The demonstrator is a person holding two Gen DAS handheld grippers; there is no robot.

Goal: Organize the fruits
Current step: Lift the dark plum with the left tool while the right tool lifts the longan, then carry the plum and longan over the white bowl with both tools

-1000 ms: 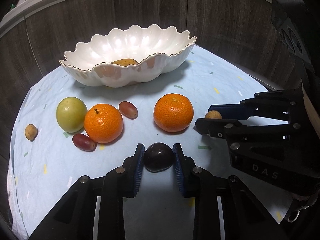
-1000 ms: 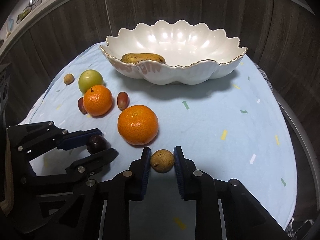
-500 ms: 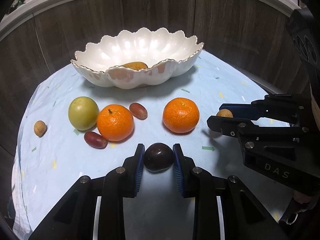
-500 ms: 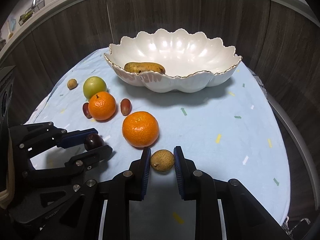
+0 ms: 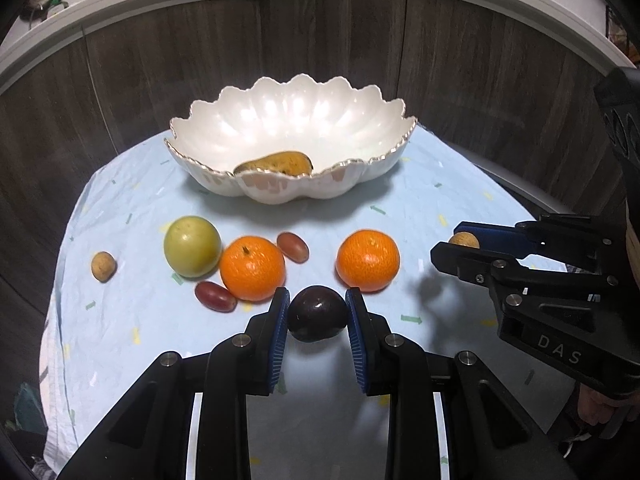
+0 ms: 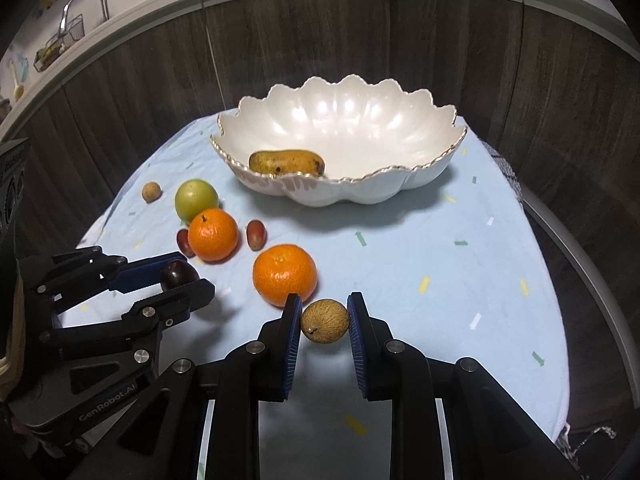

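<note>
two grips were full: left gripper (image 5: 317, 316) fingers pinched a dark plum (image 5: 317, 314), right gripper (image 6: 324, 320) fingers pinched a tan longan (image 6: 324, 321); the scalloped bowl (image 6: 400, 184) lay far ahead.

Both wrist views look steeply down and forward toward the scalloped white bowl (image 5: 292, 136), from close above the tabletop's (image 6: 440, 272) near edge. Left view sits left of the bowl's centreline, right view right; both share bowl and loose fruit.

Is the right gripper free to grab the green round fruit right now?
Probably not: the right gripper is shut on a small tan round fruit, and the green round fruit sits far across, beyond an orange tangerine.
</note>
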